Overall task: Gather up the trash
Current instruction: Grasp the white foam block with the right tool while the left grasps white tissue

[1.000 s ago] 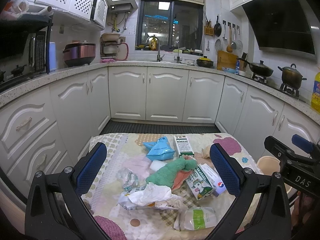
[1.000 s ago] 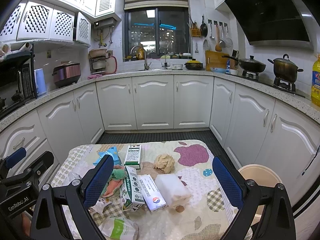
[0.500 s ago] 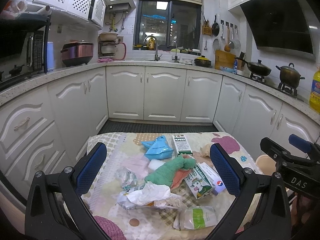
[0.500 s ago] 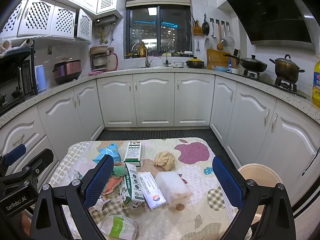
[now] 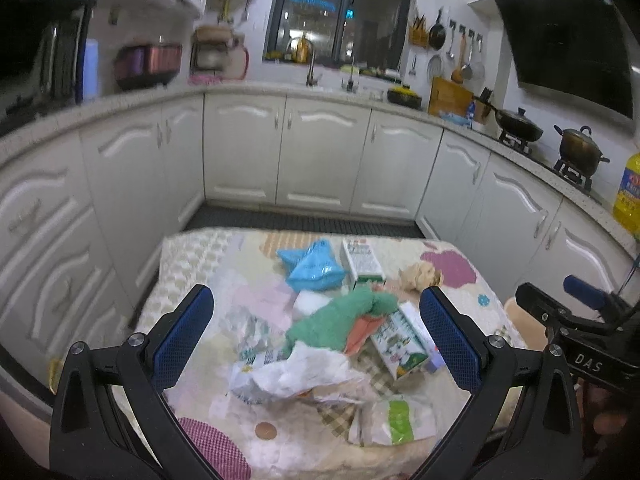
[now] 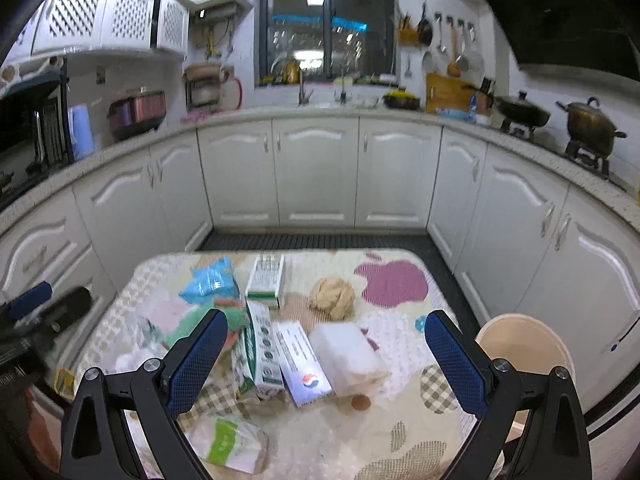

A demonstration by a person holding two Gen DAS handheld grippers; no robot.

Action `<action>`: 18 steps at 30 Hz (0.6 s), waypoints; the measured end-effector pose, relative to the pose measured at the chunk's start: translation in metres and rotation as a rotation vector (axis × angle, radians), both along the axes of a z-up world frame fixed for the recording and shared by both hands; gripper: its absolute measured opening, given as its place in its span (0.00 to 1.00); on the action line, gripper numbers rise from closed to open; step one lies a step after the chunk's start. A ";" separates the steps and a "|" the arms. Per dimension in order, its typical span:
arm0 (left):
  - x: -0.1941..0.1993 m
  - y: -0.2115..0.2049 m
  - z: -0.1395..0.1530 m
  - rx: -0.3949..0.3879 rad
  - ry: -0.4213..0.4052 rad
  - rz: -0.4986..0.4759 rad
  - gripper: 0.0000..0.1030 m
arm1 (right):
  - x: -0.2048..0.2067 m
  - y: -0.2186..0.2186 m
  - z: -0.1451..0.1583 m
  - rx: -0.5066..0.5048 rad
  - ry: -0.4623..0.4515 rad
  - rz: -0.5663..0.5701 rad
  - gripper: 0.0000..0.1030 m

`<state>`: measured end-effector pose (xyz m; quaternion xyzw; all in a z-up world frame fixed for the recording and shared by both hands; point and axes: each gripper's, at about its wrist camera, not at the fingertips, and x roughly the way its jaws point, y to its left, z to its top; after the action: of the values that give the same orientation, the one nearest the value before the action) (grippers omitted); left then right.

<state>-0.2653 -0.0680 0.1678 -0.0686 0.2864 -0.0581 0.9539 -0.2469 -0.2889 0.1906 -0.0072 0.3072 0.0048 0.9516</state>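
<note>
Both the left hand-held gripper (image 5: 316, 336) and the right hand-held gripper (image 6: 326, 354) hang wide open and empty above the surface (image 6: 400, 432). Trash covers it: a green cloth (image 5: 340, 320), maybe a sock, and a milk carton (image 6: 260, 356).

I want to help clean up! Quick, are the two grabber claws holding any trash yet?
Left gripper: open, holding nothing, above the trash on the table.
Right gripper: open, holding nothing.

Both grippers nearer the table (image 6: 404, 432)
</note>
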 end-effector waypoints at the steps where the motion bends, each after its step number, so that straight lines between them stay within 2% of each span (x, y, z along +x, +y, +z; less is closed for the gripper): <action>1: 0.005 0.005 -0.004 -0.007 0.026 -0.008 1.00 | 0.004 0.000 -0.005 -0.007 0.019 0.009 0.95; 5: 0.015 0.019 -0.021 -0.005 0.112 -0.047 1.00 | 0.019 -0.004 -0.025 -0.021 0.082 0.038 0.95; 10: 0.018 0.032 -0.045 -0.039 0.214 -0.144 1.00 | 0.038 -0.003 -0.046 -0.003 0.160 0.105 0.95; 15: 0.019 0.029 -0.064 -0.037 0.276 -0.238 0.99 | 0.053 -0.004 -0.056 0.002 0.207 0.168 0.95; 18: 0.022 0.018 -0.064 -0.024 0.277 -0.279 1.00 | 0.059 -0.009 -0.061 -0.003 0.224 0.174 0.95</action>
<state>-0.2431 -0.0501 0.1040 -0.0468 0.4210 -0.1830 0.8872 -0.1875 -0.2975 0.1292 -0.0345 0.4097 0.0878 0.9073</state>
